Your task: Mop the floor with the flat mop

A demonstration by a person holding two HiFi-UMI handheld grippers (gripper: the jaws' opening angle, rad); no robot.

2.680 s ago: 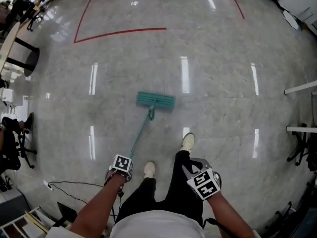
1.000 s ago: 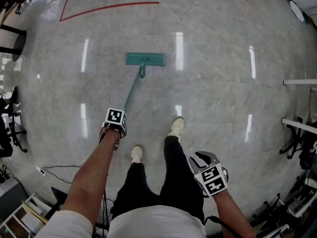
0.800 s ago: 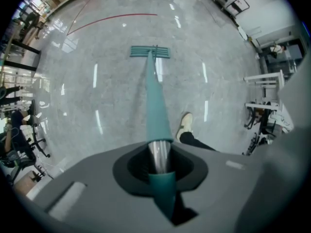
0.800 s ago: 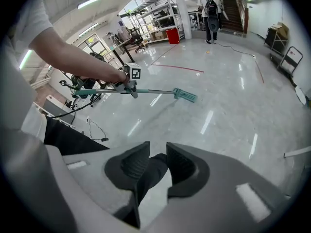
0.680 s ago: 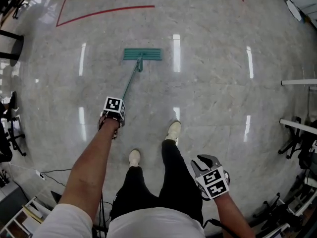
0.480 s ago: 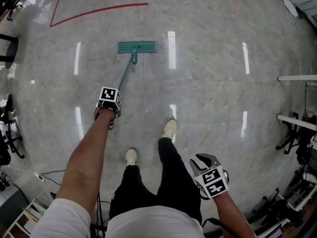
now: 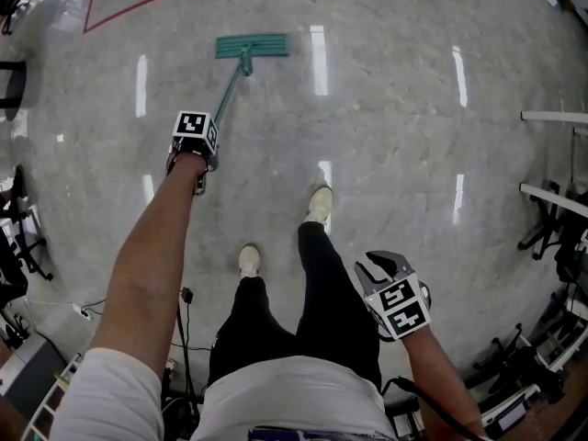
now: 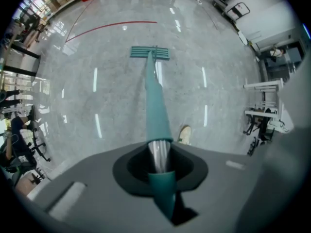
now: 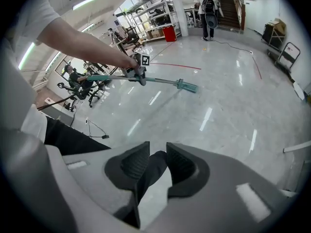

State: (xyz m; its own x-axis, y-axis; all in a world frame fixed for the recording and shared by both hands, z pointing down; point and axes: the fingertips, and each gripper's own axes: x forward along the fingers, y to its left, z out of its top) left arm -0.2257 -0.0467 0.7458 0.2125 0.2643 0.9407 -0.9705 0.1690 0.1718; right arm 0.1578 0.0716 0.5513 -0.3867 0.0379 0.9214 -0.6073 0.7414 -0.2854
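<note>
Push stroke in hand: left tongs (image 8: 158,161) pinched the mop pole (image 8: 154,96), head (image 7: 252,46) flat on the floor (image 7: 395,108) far ahead, right tongs (image 9: 154,166) slightly spread, apparently empty; next, likely a steady draw-back.

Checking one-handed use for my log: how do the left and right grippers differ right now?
The left gripper is shut on the mop handle; the right gripper stands open with nothing in it. The left is stretched out ahead toward the mop head; the right hangs low beside the person's leg. Both carry a marker cube.
</note>
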